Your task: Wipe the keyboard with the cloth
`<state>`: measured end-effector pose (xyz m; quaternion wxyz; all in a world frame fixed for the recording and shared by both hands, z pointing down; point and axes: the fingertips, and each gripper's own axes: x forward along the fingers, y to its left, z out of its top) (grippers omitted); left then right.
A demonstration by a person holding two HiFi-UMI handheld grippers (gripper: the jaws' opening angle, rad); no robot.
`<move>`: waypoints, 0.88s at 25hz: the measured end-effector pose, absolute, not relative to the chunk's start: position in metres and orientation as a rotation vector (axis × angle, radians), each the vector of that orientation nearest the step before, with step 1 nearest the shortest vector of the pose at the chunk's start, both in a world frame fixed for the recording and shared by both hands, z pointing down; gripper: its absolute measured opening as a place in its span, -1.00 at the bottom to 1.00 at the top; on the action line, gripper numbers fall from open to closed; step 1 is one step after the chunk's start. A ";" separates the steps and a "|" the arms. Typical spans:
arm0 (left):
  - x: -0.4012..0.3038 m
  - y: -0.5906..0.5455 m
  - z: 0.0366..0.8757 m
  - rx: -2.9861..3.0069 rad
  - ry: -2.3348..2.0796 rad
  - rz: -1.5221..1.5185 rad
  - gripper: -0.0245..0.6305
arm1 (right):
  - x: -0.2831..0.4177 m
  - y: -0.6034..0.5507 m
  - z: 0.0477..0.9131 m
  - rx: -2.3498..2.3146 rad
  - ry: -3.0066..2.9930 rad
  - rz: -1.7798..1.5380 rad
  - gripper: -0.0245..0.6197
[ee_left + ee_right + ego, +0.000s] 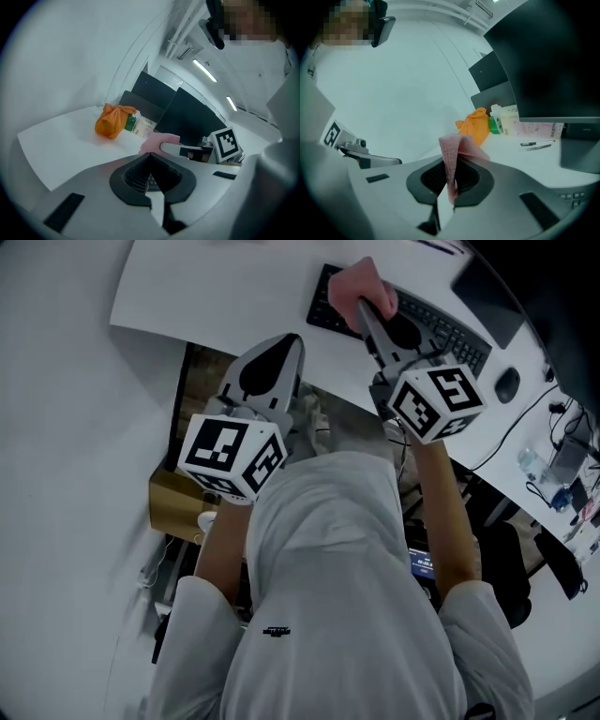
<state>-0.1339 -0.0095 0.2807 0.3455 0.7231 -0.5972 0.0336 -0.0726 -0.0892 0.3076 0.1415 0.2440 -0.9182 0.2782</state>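
With the right gripper (367, 313) jaws pinched on the pink cloth (359, 285) at the keyboard (442, 330)'s left end, most wiping looks undone; the left gripper (287, 345) hovers closed, empty, beside the desk (220, 287).

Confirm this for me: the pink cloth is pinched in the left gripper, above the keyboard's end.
Wrong on one point: the pink cloth is pinched in the right gripper, not the left, as the right gripper view shows. The left gripper has its jaws together on nothing. The rest holds: the cloth is above the keyboard's end.
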 end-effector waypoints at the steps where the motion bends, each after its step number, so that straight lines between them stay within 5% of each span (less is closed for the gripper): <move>1: -0.134 -0.013 0.286 1.872 -1.550 0.093 -0.86 | -0.077 -0.093 0.315 0.687 -2.644 0.811 -0.87; 22: -0.127 -0.029 0.347 1.772 -1.533 0.173 -0.86 | -0.087 -0.138 0.457 0.604 -2.220 0.921 -0.87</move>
